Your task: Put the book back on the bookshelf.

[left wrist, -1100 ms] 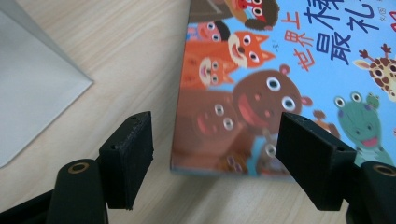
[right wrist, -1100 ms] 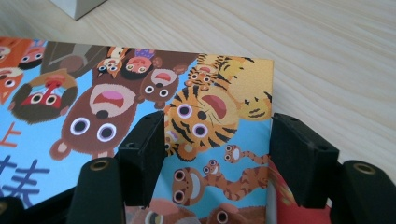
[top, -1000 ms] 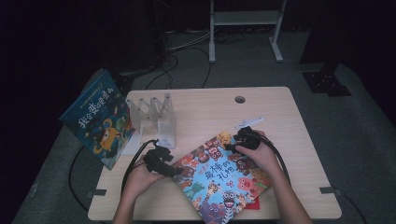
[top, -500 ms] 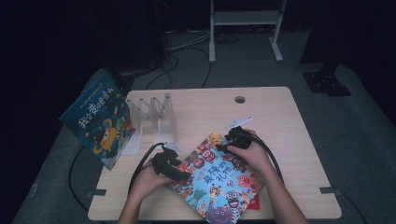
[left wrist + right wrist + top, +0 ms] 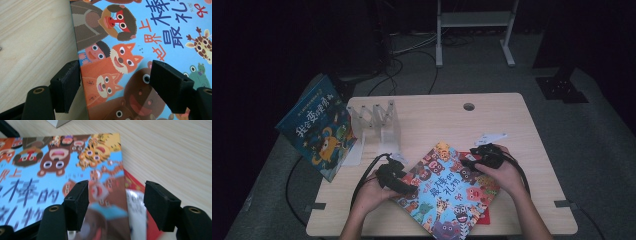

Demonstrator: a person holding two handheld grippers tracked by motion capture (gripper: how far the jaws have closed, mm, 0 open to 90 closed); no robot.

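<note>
Left gripper (image 5: 404,186) released, jaws straddling the picture book's (image 5: 447,192) edge at nine o'clock, right gripper (image 5: 468,164) jaws spread over the cover's three o'clock edge, pressing nothing, book flat near the table's (image 5: 512,125) six o'clock rim.

A pale wooden table (image 5: 512,125) is seen bearing a colourful animal picture book (image 5: 447,192), a clear plastic rack (image 5: 377,125) and a small white piece (image 5: 490,137).
</note>
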